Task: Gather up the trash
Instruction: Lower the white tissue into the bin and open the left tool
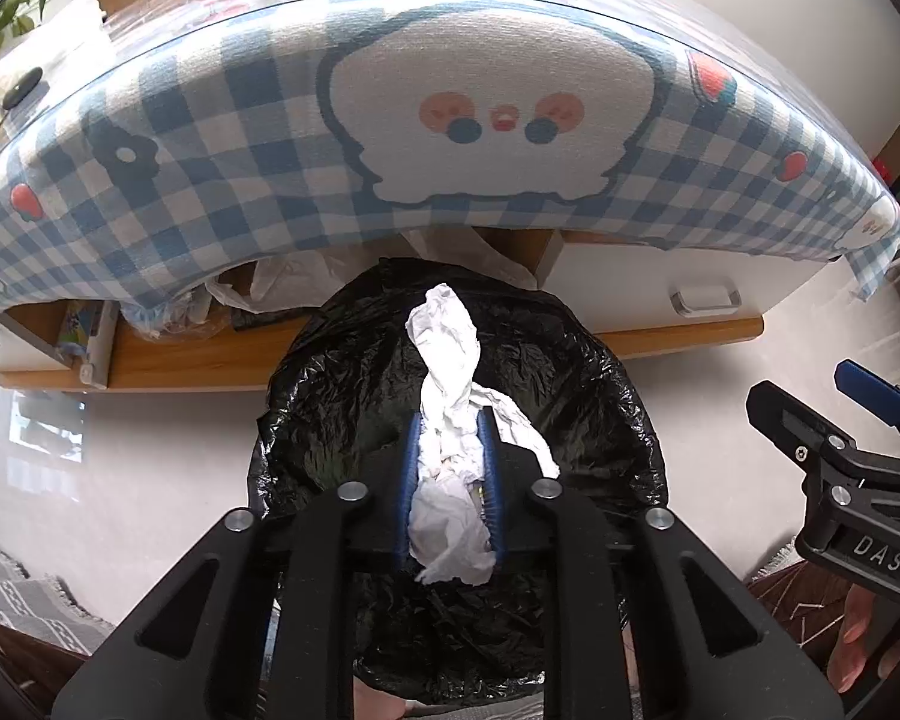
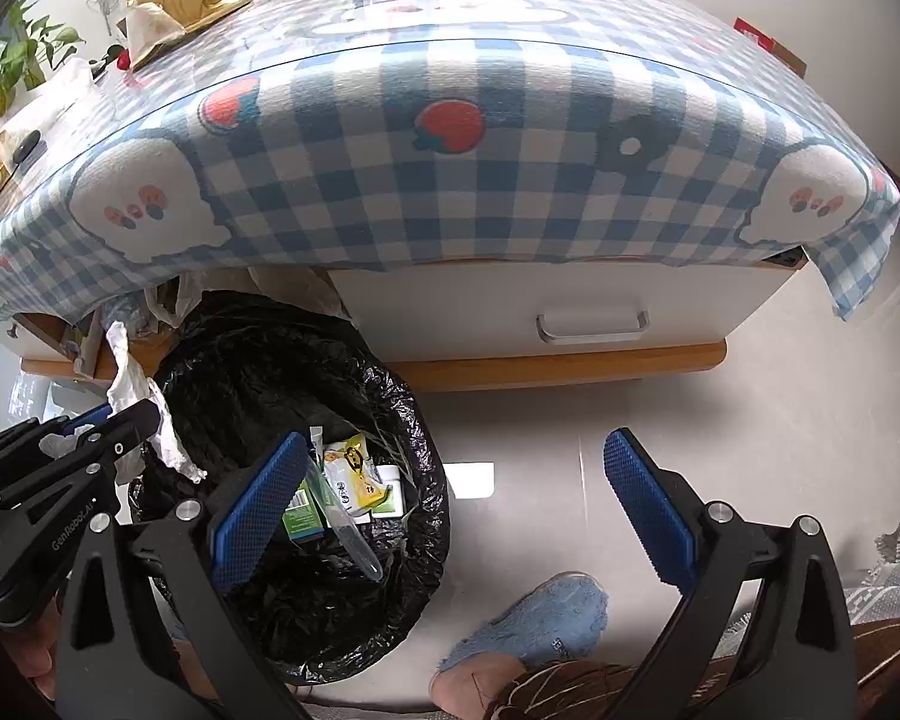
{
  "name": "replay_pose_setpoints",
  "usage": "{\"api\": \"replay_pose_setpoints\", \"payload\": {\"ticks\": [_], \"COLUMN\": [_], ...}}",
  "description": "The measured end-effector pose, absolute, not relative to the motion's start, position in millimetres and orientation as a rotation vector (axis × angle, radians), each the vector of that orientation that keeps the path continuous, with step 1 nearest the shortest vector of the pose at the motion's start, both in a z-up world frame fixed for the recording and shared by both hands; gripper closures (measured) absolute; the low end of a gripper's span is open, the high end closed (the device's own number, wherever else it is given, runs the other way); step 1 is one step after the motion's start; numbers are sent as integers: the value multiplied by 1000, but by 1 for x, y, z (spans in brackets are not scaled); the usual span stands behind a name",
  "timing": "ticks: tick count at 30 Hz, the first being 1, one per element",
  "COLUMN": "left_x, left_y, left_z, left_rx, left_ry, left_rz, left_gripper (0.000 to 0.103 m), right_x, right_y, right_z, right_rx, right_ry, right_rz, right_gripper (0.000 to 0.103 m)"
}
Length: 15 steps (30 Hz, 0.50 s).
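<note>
A crumpled white tissue sticks up from between the blue pads of my left gripper, which is shut on it. It hangs above a bin lined with a black bag. In the right wrist view the left gripper and the tissue sit over the bin's left rim. Inside the bin lie a yellow packet, a green box and a clear plastic tube. My right gripper is open and holds nothing, its left pad over the bin and its right pad over the floor.
A table with a blue checked cloth overhangs the bin's far side. Below it are a white drawer with a handle and a wooden shelf with plastic bags. A foot in a blue slipper rests on the pale floor right of the bin.
</note>
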<state>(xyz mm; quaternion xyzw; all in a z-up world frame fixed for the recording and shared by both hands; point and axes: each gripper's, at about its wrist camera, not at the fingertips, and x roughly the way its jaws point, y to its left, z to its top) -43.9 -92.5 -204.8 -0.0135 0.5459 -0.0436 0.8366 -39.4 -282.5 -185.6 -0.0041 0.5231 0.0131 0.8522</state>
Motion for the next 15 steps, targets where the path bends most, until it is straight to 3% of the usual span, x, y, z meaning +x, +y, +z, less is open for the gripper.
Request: {"api": "replay_pose_setpoints", "payload": {"ticks": [3,15], "left_x": [-45,-50], "left_y": [-93,-91], "left_z": [-203,-192], "left_rx": [-32,-35], "left_ry": [1146,1110], "left_rz": [-87,-71], "left_gripper": [68,40], "right_x": [-39,-40], "right_y": [-281,-281], "right_z": [-185,-176], "right_rx": [-13,-22], "right_ry": [1098,1074], "right_rz": [32,33], "right_gripper": [8,8]}}
